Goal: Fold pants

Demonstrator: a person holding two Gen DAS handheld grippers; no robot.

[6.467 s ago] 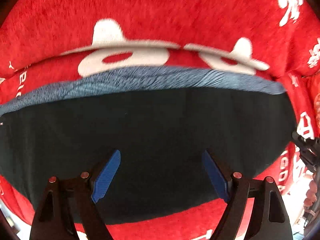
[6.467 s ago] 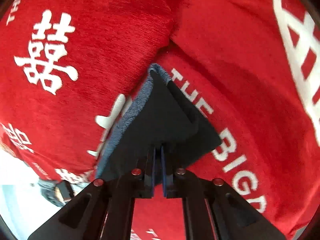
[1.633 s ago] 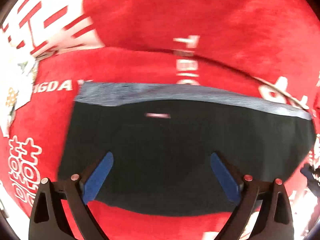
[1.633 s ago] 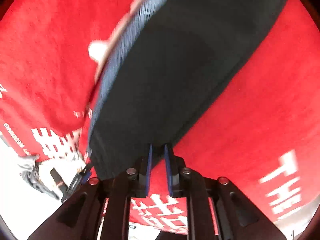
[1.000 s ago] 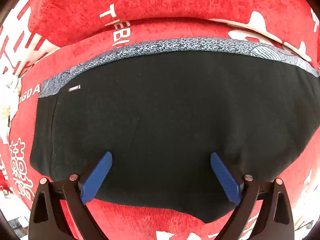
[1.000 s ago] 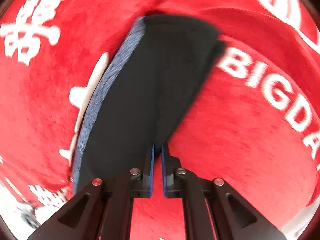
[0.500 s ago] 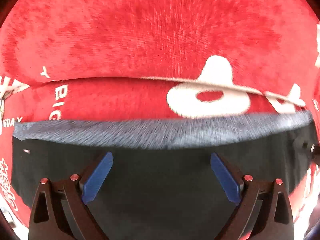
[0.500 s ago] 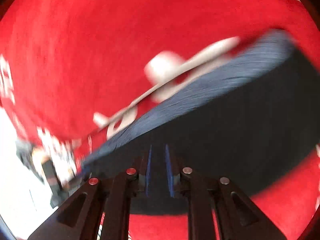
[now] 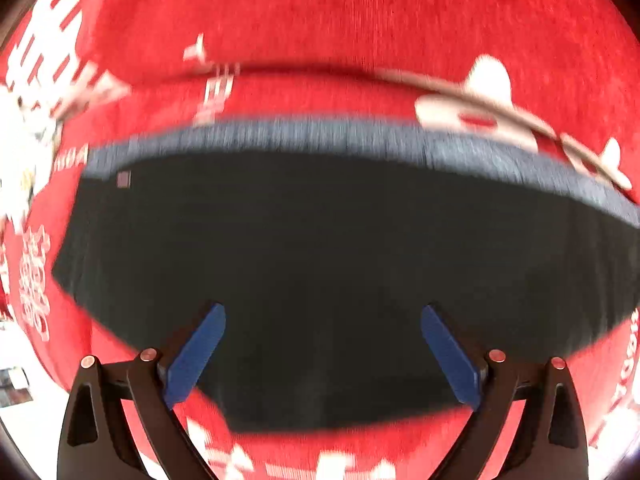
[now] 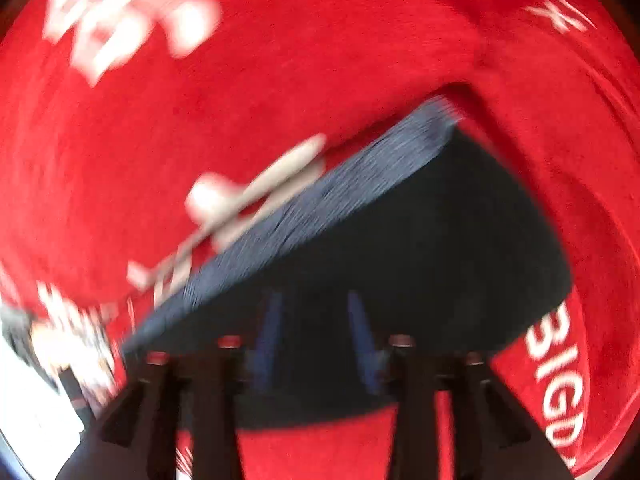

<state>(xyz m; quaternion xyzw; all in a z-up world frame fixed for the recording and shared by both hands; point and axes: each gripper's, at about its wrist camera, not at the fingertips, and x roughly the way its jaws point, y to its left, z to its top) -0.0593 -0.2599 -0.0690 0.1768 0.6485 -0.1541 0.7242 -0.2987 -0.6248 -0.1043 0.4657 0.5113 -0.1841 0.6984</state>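
- Pants (image 9: 340,272): black, with a heathered blue-grey waistband (image 9: 360,136).
- Cloth (image 9: 360,20) underneath: bright red plush, white lettering and characters.
- Tool pads (image 9: 196,354): blue, on black arms.

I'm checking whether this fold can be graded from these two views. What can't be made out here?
- Left wrist view: motion blur smears the pants; their small label is unreadable, and the picture's right edge cuts them off.
- Right wrist view: heavy blur; the right gripper hides the pants' near edge.
- Both views: layers under the top fold are hidden.
- White print on the red cloth is mostly smeared.
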